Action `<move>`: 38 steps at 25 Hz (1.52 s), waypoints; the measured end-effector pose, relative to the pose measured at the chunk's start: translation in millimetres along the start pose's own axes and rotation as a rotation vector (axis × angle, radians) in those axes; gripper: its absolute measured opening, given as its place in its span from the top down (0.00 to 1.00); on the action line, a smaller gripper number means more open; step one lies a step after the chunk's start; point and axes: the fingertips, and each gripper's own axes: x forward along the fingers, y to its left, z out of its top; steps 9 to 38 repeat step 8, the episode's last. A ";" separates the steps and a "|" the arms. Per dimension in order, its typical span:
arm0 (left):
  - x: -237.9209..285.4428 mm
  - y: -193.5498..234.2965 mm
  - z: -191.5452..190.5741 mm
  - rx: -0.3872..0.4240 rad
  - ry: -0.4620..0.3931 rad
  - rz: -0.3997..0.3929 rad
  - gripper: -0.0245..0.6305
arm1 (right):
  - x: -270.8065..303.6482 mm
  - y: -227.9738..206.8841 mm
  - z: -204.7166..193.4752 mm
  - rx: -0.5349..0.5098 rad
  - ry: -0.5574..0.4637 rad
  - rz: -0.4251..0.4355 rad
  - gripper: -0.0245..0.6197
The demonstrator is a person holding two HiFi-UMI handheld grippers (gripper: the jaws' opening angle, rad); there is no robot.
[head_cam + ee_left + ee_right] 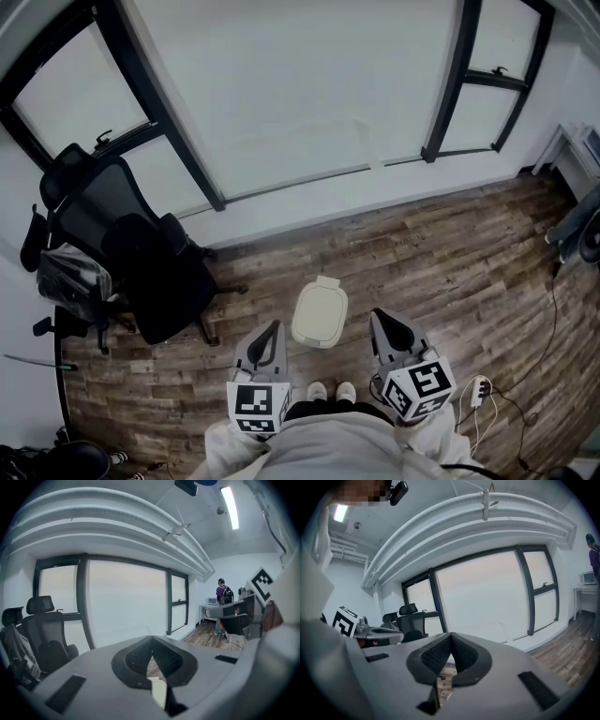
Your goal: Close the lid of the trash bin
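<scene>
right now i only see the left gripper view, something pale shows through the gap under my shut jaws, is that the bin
Observer: yes, that's the trash bin. The head view shows it standing on the wood floor just ahead of the person's shoes.
Operator: is my gripper touching it
Observer: no, the left gripper hangs to the bin's left, apart from it.
Operator: and the right one
Observer: the right gripper hangs to the bin's right, also apart from it. Its own view shows its jaws together with nothing between them.
</scene>
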 end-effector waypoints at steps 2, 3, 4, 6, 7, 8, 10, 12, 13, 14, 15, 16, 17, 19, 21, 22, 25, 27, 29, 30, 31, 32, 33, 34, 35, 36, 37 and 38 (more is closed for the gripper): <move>0.6 3.2 -2.6 0.001 0.005 -0.003 0.95 | 4.6 1.8 1.3 -0.006 0.002 -0.003 0.93; 1.6 5.1 -3.3 0.003 0.007 -0.004 0.95 | 7.2 2.5 1.5 -0.007 0.001 -0.004 0.93; 2.9 7.1 -3.4 0.005 0.007 -0.005 0.95 | 9.9 2.8 0.8 -0.008 0.000 -0.005 0.93; 5.3 10.5 -1.9 0.008 0.005 -0.006 0.95 | 14.8 3.8 -0.5 -0.011 0.002 -0.005 0.93; 6.4 11.7 -1.0 0.009 0.002 -0.006 0.95 | 17.0 4.2 -1.1 -0.014 0.004 -0.005 0.93; 7.5 12.8 -0.1 0.011 0.000 -0.007 0.95 | 19.1 4.7 -1.9 -0.017 0.007 -0.005 0.93; 7.5 12.8 -0.1 0.011 0.000 -0.007 0.95 | 19.1 4.7 -1.9 -0.017 0.007 -0.005 0.93; 7.5 12.8 -0.1 0.011 0.000 -0.007 0.95 | 19.1 4.7 -1.9 -0.017 0.007 -0.005 0.93; 7.5 12.8 -0.1 0.011 0.000 -0.007 0.95 | 19.1 4.7 -1.9 -0.017 0.007 -0.005 0.93; 7.5 12.8 -0.1 0.011 0.000 -0.007 0.95 | 19.1 4.7 -1.9 -0.017 0.007 -0.005 0.93; 7.5 12.8 -0.1 0.011 0.000 -0.007 0.95 | 19.1 4.7 -1.9 -0.017 0.007 -0.005 0.93; 7.5 12.8 -0.1 0.011 0.000 -0.007 0.95 | 19.1 4.7 -1.9 -0.017 0.007 -0.005 0.93; 7.5 12.8 -0.1 0.011 0.000 -0.007 0.95 | 19.1 4.7 -1.9 -0.017 0.007 -0.005 0.93; 7.5 12.8 -0.1 0.011 0.000 -0.007 0.95 | 19.1 4.7 -1.9 -0.017 0.007 -0.005 0.93; 7.5 12.8 -0.1 0.011 0.000 -0.007 0.95 | 19.1 4.7 -1.9 -0.017 0.007 -0.005 0.93; 7.5 12.8 -0.1 0.011 0.000 -0.007 0.95 | 19.1 4.7 -1.9 -0.017 0.007 -0.005 0.93; 7.5 12.8 -0.1 0.011 0.000 -0.007 0.95 | 19.1 4.7 -1.9 -0.017 0.007 -0.005 0.93; 7.5 12.8 -0.1 0.011 0.000 -0.007 0.95 | 19.1 4.7 -1.9 -0.017 0.007 -0.005 0.93; 7.5 12.8 -0.1 0.011 0.000 -0.007 0.95 | 19.1 4.7 -1.9 -0.017 0.007 -0.005 0.93; 7.5 12.8 -0.1 0.011 0.000 -0.007 0.95 | 19.1 4.7 -1.9 -0.017 0.007 -0.005 0.93; 7.5 12.8 -0.1 0.011 0.000 -0.007 0.95 | 19.1 4.7 -1.9 -0.017 0.007 -0.005 0.93; 7.5 12.8 -0.1 0.011 0.000 -0.007 0.95 | 19.1 4.7 -1.9 -0.017 0.007 -0.005 0.93; 7.5 12.8 -0.1 0.011 0.000 -0.007 0.95 | 19.1 4.7 -1.9 -0.017 0.007 -0.005 0.93; 7.5 12.8 -0.1 0.011 0.000 -0.007 0.95 | 19.1 4.7 -1.9 -0.017 0.007 -0.005 0.93; 7.5 12.8 -0.1 0.011 0.000 -0.007 0.95 | 19.1 4.7 -1.9 -0.017 0.007 -0.005 0.93; 7.5 12.8 -0.1 0.011 0.000 -0.007 0.95 | 19.1 4.7 -1.9 -0.017 0.007 -0.005 0.93; 7.5 12.8 -0.1 0.011 0.000 -0.007 0.95 | 19.1 4.7 -1.9 -0.017 0.007 -0.005 0.93; 7.5 12.8 -0.1 0.011 0.000 -0.007 0.95 | 19.1 4.7 -1.9 -0.017 0.007 -0.005 0.93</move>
